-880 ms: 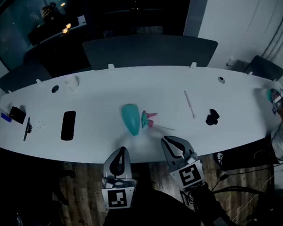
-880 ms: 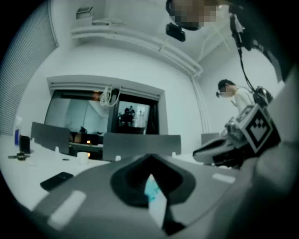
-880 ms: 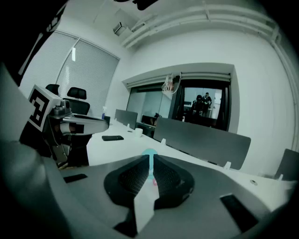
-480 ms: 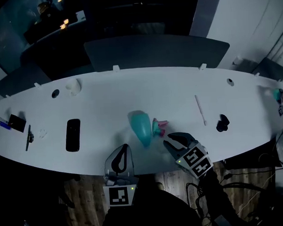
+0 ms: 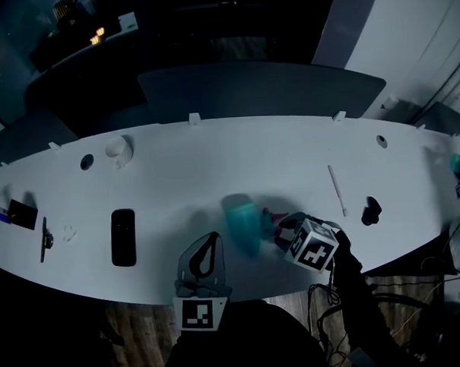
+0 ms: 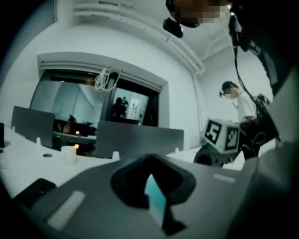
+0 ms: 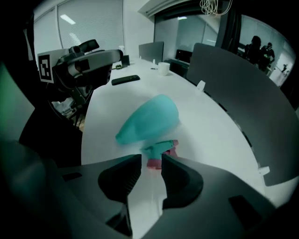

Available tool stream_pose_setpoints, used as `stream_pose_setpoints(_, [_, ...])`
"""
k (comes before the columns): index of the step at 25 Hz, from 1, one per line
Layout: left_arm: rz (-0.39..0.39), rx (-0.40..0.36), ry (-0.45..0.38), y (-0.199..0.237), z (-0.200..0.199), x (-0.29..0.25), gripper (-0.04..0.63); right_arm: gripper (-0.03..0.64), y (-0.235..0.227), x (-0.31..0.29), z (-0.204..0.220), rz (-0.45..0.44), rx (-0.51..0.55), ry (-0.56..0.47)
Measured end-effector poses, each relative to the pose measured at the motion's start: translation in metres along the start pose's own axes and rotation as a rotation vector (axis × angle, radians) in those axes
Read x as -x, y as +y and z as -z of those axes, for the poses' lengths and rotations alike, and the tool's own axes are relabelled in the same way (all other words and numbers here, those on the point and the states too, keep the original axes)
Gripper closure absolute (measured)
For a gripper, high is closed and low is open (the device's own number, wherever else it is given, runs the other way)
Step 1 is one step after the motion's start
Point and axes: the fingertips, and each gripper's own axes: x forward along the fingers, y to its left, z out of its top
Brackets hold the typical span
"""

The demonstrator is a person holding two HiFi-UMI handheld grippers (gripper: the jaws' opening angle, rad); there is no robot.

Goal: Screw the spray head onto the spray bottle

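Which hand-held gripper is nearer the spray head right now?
Right. The right hand-held gripper has its jaws apart, with the spray head just ahead of its tips. The left hand-held gripper is shut, back at the table's near edge, on the bottle's far side.

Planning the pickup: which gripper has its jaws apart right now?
The right gripper, jaws apart at the spray head; the left gripper has them shut.

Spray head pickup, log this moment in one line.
right gripper: open, tips at spray head | left gripper: shut, empty | spray bottle: on its side on table, head off
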Motion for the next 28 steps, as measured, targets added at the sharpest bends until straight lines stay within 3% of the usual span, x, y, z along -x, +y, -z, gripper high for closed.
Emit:
stream_pose_setpoints(4, [0.009, 0.018, -0.002, 0.007, 0.001, -0.006, 0.592, 0.505, 0.002, -0.012, 0.003, -0.052, 0.089, 0.134])
stream_pose_setpoints(17, [-0.075, 0.049, 0.007, 0.025, 0.003, -0.001, 0.592, 0.505, -0.006, -0.030, 0.013, -0.185, 0.101, 0.372])
stream_pose_setpoints(22, [-0.110, 0.049, 0.003, 0.029, 0.000, 0.001, 0.592, 0.502, -0.003, -0.034, 0.016, -0.232, 0.109, 0.423])
stream_pose_setpoints(25, [-0.131, 0.054, 0.004, 0.033, -0.001, 0.003, 0.592, 0.502, -0.005, -0.039, 0.022, -0.200, 0.142, 0.439])
stream_pose_setpoints(28, [-0.143, 0.058, -0.003, 0.036, -0.003, 0.003, 0.592, 0.495, -0.006, -0.044, 0.019, -0.172, 0.145, 0.390])
